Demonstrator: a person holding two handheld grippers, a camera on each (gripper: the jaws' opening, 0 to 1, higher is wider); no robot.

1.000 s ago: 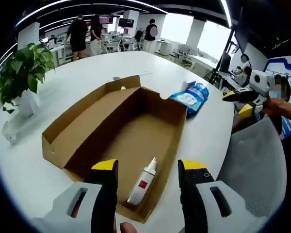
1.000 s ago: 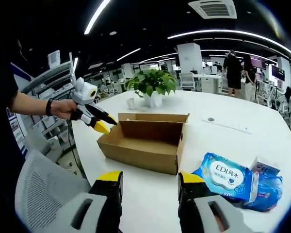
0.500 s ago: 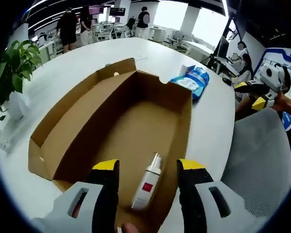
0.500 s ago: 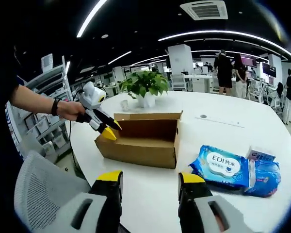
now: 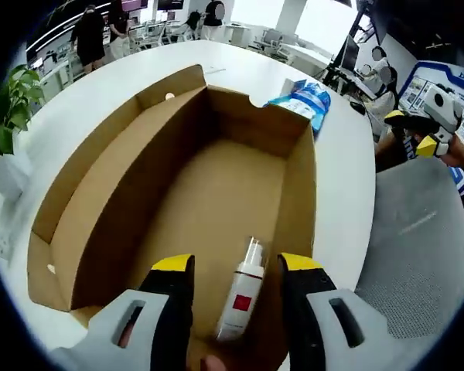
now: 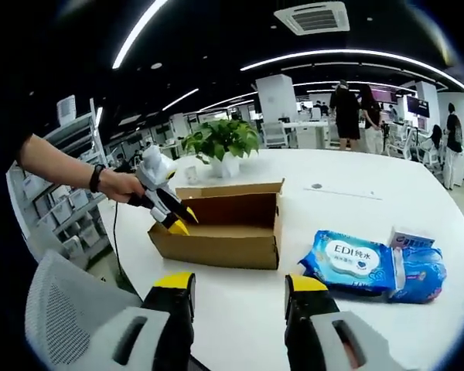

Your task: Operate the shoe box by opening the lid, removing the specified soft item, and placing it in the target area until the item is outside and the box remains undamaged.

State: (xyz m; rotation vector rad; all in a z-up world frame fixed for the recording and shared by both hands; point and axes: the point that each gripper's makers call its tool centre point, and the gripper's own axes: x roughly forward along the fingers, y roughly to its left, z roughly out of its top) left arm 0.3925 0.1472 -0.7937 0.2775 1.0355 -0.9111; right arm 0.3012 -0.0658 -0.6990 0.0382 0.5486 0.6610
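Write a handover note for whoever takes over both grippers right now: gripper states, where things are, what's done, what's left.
Left gripper: open, empty, poised over the near end of the shoe box, its jaws either side of the white spray bottle with a red label, which lies on the box floor.
Right gripper: open, empty, held back from the table, away from the box.
Lid: already folded open.
Wet-wipe packs: lying on the table beside the box, outside it.
Done: box opened.
Left: nothing is gripped yet; the item to be removed still has to be grasped, lifted out and set on the table without crushing the cardboard walls.
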